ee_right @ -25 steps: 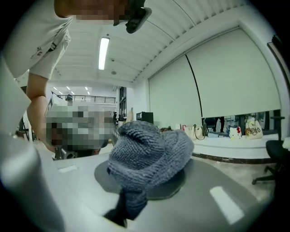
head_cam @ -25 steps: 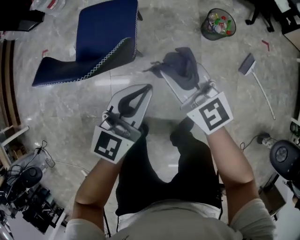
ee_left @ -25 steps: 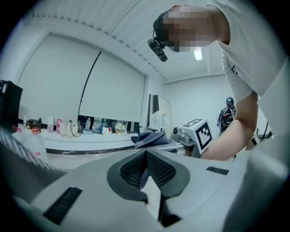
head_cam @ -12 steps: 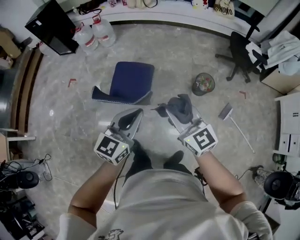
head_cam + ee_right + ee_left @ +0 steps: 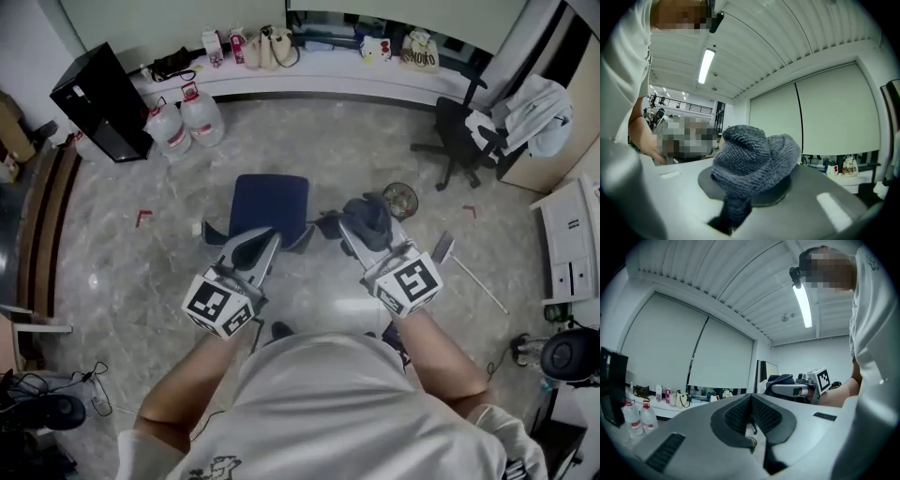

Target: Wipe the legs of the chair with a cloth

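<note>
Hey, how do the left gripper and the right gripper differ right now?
The right gripper is clamped on a grey knitted cloth; the left gripper holds nothing. In the head view, the left gripper's tip overlaps the blue chair, while the right gripper shows just to that chair's right. Shared: both have their jaws together, and each carries a marker cube.

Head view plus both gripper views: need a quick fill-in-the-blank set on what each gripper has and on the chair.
1. The right gripper is shut on a grey ____.
2. The left gripper is shut, with ____ between its jaws.
3. The chair ahead of both grippers is ____ in colour.
Missing words: cloth; nothing; blue.
</note>
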`<state>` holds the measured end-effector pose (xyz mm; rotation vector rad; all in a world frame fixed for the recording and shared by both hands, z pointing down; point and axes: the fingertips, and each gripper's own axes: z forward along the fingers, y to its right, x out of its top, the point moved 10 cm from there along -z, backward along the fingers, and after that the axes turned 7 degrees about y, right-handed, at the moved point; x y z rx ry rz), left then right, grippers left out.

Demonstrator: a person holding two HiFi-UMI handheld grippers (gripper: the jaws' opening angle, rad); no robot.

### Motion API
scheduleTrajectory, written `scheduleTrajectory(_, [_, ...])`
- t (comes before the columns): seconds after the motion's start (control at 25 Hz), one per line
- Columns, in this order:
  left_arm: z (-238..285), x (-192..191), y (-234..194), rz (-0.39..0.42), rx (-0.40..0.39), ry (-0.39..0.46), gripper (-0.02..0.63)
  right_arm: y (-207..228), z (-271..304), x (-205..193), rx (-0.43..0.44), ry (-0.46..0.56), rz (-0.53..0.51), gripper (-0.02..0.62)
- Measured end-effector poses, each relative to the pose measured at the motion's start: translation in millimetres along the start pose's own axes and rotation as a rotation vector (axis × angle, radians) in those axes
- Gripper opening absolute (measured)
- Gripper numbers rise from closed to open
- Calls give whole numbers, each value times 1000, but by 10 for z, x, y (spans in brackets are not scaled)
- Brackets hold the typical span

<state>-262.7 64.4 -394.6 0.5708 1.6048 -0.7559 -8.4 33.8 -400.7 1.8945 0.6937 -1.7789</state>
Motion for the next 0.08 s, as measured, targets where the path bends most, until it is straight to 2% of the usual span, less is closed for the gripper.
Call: scheduleTrajectory(0.08, [-127,57,-151,-18,-3,2,5,-102,146,96,-11,8,0,58])
